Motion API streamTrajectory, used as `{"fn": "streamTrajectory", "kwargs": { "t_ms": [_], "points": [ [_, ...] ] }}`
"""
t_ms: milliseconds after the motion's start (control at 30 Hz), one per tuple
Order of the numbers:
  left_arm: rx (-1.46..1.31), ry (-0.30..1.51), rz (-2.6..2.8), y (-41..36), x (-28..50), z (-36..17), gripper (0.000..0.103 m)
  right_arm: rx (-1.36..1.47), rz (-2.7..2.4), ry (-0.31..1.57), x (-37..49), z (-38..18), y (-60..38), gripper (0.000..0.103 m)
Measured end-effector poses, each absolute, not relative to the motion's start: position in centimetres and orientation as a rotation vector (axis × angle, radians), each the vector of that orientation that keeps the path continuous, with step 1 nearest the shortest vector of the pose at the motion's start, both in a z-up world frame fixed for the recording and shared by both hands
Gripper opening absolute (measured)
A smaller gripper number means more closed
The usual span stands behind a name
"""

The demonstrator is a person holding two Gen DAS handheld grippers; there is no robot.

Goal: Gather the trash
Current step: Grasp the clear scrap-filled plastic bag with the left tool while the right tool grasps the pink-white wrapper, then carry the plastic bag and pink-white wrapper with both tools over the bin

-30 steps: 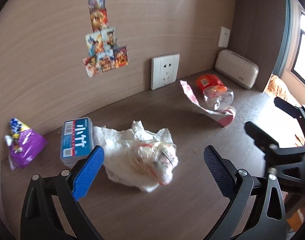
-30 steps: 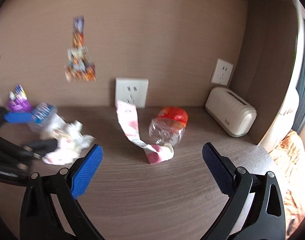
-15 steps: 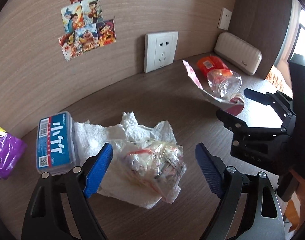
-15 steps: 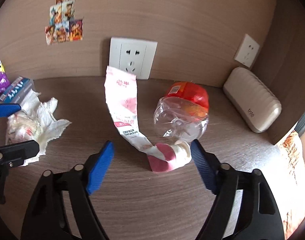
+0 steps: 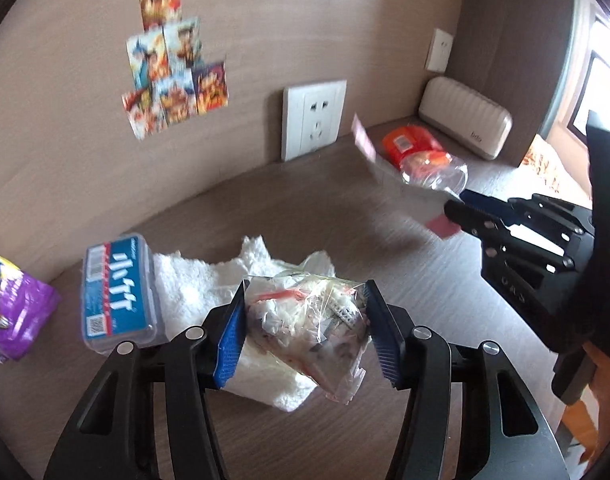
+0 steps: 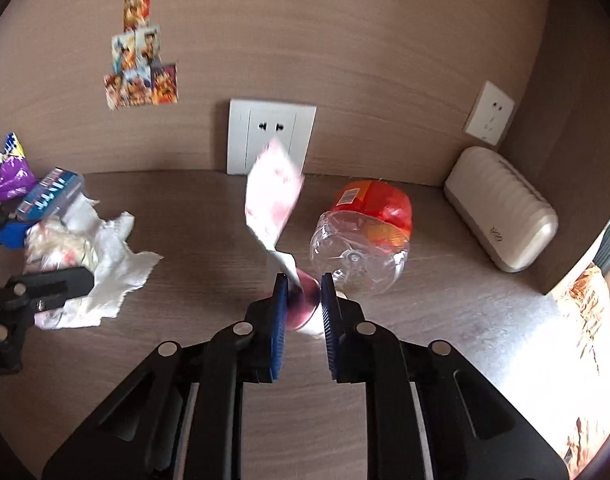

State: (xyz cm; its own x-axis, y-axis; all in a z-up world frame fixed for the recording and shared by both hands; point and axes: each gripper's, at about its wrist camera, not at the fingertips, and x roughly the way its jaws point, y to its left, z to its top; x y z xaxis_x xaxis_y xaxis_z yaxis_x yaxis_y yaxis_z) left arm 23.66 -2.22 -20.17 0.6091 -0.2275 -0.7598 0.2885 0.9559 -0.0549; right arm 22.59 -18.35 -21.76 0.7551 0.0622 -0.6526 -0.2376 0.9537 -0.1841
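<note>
A clear plastic bag of crumpled trash (image 5: 301,320) lies on a white paper towel (image 5: 193,280). My left gripper (image 5: 305,322) has its jaws closing, and both blue pads press the bag's sides. A long pink and white wrapper (image 6: 271,196) rises from the tabletop, blurred. Its pink lower end (image 6: 303,304) sits between the blue pads of my right gripper (image 6: 304,306), whose jaws are closing and pinch it. In the left wrist view the right gripper (image 5: 463,210) is at the far right, on the wrapper (image 5: 441,226). The right wrist view has the left gripper (image 6: 33,256) at the far left.
A clear plastic jar with an orange-red top (image 6: 361,240) lies right behind the wrapper. A beige ribbed case (image 6: 501,208) stands in the back right corner. A blue box (image 5: 119,292) and a purple snack bag (image 5: 13,316) sit left of the paper towel. Wall sockets (image 6: 271,140) are behind.
Both pairs of jaws have narrowed from wide open. The left pads now touch the bag. The right gripper has come forward and down onto the wrapper's pink end.
</note>
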Motion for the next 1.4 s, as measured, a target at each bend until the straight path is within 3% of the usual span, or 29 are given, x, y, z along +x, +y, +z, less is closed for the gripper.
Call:
{"fn": "streamTrajectory", "kwargs": {
  "t_ms": [400,667,767,933,1000,1067,1133,1233,1333,1400],
  "points": [
    [0.089,0.777,-0.337,-4.0,21.1,-16.0,0.055,-0.25,0.152,0.65,17.5,-18.2,-20.0,0.016],
    [0.113,0.769,-0.391,-6.6,19.1,-15.6,0.055,-0.303,0.14,0.713,14.0,-20.1,-20.5,0.014],
    [0.121,0.774,-0.415,-7.5,18.4,-15.9,0.055,-0.294,0.127,0.762,12.6,-21.5,-21.4,0.002],
    [0.139,0.78,-0.446,-8.6,17.5,-16.3,0.055,-0.27,0.097,0.794,11.5,-22.7,-22.4,0.001],
    [0.142,0.779,-0.452,-8.8,17.5,-16.3,0.055,-0.319,0.07,0.816,11.7,-23.2,-22.3,0.006],
    [0.144,0.776,-0.458,-8.9,17.4,-16.2,0.055,-0.397,0.036,0.795,11.6,-23.5,-21.8,0.045],
    [0.144,0.773,-0.461,-8.9,17.4,-16.1,0.055,-0.457,0.032,0.797,11.9,-23.8,-21.2,0.06],
    [0.148,0.773,-0.46,-8.9,17.4,-16.1,0.055,-0.501,0.017,0.794,12.3,-24.3,-20.9,0.073],
    [0.147,0.775,-0.463,-8.7,17.5,-16.1,0.055,-0.41,0.037,0.823,13.3,-24.7,-21.6,0.073],
    [0.149,0.775,-0.463,-8.6,17.4,-16.1,0.055,-0.266,0.075,0.861,14.0,-24.7,-22.8,0.054]
  ]
}}
